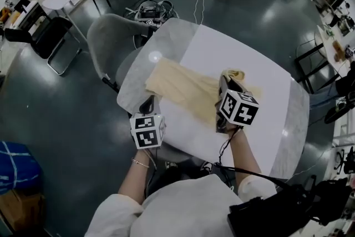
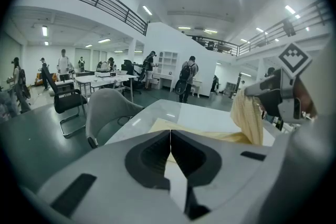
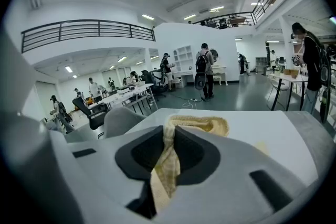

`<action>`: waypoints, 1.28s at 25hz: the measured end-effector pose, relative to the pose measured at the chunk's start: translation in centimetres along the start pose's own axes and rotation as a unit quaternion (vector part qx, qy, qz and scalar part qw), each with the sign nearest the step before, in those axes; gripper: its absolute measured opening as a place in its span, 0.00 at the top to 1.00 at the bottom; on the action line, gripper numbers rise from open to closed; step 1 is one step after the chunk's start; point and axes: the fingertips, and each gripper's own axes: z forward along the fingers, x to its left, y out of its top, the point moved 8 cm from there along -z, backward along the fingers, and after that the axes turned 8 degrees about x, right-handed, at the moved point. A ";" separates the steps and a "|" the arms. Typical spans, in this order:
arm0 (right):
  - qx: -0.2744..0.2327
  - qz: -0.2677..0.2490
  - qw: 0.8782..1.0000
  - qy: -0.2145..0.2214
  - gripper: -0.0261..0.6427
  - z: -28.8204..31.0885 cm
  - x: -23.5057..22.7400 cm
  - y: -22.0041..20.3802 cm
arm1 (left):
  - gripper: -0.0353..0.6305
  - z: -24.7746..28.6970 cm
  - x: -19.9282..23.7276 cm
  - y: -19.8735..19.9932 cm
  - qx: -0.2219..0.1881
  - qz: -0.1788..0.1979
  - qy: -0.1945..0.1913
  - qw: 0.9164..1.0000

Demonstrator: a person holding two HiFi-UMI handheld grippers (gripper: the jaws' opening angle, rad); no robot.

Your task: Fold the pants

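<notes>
The right gripper [image 1: 226,85] is clamped on a bunched end of the cream pants [image 1: 177,86], and its own view shows a strip of the fabric pinched between the jaws and trailing down toward the camera. The left gripper [image 1: 148,102] hovers at the near left edge of the white table [image 1: 238,47] with its jaws pressed together and nothing between them.

The pants lie in a long band across the table top. Their long axis runs from the flat, spread end at the far left to the gathered end, raised off the surface, at the right. The fold appears to turn on that line. The free end lies ahead of the left gripper and slightly to its right, so the left gripper is the nearer of the two to it. The held end sits well apart from it on the other side. From the left gripper view the lifted cloth hangs from the right gripper as a drooping fold, with the rest of the garment flat on the table below.

A grey chair [image 1: 111,36] stands just beside the table's far left corner.

No brand, label or legible writing shows on the pants or the table. The cubes on both grippers carry only black-and-white square markers.
</notes>
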 end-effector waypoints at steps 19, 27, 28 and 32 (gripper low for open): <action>0.052 -0.089 0.987 0.123 0.88 13.3 17.9 -2.4 | 0.94 -0.7 9.4 -3.8 0.035 -0.056 0.056 0.996; 0.104 -0.086 0.983 0.125 0.72 16.6 17.6 -8.4 | 0.94 0.4 10.0 -7.0 0.066 -0.067 0.060 0.994; 0.107 -0.082 0.984 0.119 0.72 16.5 16.8 -8.7 | 0.94 0.5 9.8 -7.2 0.068 -0.068 0.058 0.994; 0.103 -0.066 0.988 0.092 0.73 15.0 13.2 -8.8 | 0.94 1.3 8.1 -7.2 0.069 -0.064 0.042 0.995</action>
